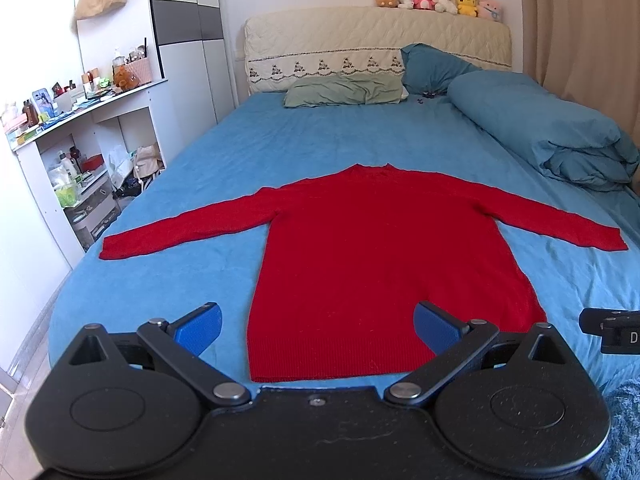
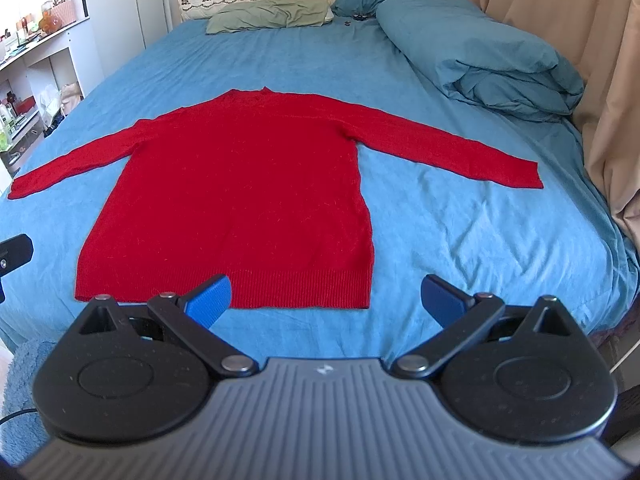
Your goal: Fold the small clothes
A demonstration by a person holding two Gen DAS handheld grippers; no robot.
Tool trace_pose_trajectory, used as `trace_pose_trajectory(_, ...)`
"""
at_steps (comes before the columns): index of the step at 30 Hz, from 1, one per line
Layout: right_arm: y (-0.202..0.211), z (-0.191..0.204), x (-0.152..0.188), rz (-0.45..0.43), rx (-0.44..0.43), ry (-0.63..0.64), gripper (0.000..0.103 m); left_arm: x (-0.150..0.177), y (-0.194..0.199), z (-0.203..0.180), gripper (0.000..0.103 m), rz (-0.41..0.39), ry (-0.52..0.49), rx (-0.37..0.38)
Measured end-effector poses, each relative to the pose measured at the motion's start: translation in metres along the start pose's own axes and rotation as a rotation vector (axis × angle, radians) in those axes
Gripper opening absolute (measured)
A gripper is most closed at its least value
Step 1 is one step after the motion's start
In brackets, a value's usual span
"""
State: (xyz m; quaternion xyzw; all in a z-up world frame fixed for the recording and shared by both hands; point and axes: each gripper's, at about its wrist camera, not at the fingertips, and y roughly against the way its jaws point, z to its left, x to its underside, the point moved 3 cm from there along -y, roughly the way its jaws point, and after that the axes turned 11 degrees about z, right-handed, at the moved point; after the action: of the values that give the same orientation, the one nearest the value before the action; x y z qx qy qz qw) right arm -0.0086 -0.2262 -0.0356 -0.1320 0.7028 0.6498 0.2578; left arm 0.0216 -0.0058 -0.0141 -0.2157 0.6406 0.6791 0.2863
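Red sweater point(image 1: 372, 252) flat on blue bed point(image 1: 160, 272), sleeves spread to both sides, hem toward the grippers, collar toward the headboard point(image 1: 360, 40); body's long axis runs straight away from the cameras. Left gripper point(image 1: 318, 326) wide open, holding nothing, at the hem's left part, its right pad over the fabric. Right gripper point(image 2: 326, 300) wide open, holding nothing, at the hem's right corner; corner sits between its fingers. Folded duvet point(image 2: 492, 64) well apart, far right.

Home bedroom: bed point(image 1: 224, 168), pillow point(image 1: 344, 90), plush toys point(image 1: 438, 0), cluttered shelf point(image 1: 80, 108).
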Motion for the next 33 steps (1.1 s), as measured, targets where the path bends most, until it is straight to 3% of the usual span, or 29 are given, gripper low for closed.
trace_pose_trajectory(33,0.0045,-0.0008,-0.0006,-0.008,-0.008,-0.004,0.103,-0.0001,0.0036,-0.0012,0.103,-0.013,-0.002,-0.001)
